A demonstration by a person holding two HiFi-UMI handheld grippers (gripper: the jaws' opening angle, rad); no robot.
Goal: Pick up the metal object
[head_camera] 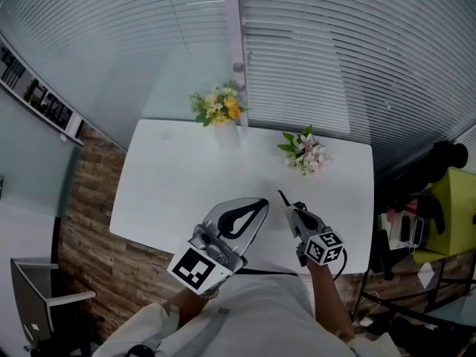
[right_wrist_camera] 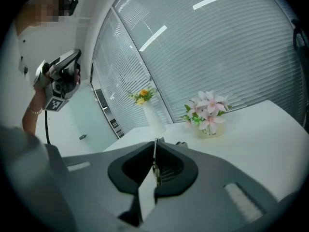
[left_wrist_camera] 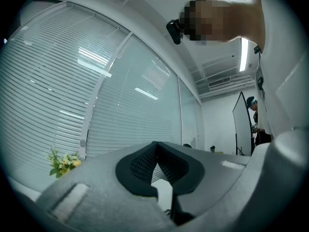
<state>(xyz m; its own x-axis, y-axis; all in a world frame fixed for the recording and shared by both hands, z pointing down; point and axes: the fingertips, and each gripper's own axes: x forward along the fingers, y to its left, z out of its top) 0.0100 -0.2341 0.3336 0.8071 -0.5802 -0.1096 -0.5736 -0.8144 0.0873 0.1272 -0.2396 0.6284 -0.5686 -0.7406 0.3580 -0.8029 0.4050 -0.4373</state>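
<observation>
At the table's near edge, around 5 o'clock in the head view, the right gripper (head_camera: 287,204) is clamping a thin metal object (head_camera: 281,195), whose dark tip is poking out past the jaws toward 11 o'clock. Only the right gripper view is showing the grip itself: the two pads are pressing together, with the metal object standing edge-on in the seam between them.

Just beside it, at 6 o'clock, the left gripper (head_camera: 263,201) is hanging over the white table (head_camera: 163,184). Its jaw tips are meeting with nothing between them, and the left gripper view is showing the same, with a bare V-shaped gap below the touching tips. That view is aiming upward, so it is catching the window blinds (left_wrist_camera: 120,95) from below. It is also catching a person (left_wrist_camera: 252,111) standing far off at 3 o'clock, whom the head view is not taking in. The right gripper view, looking sideways, is showing a hand (right_wrist_camera: 41,77) holding the left gripper up at 9 o'clock.

Farther across the table, pink flowers (head_camera: 309,153) are sitting at 2 o'clock. Yellow flowers (head_camera: 218,108) are standing at 12 o'clock by the far edge, well apart from the pink ones. The right gripper view is picking out their white vase (right_wrist_camera: 155,121), which is nearly blending into the table from above.
</observation>
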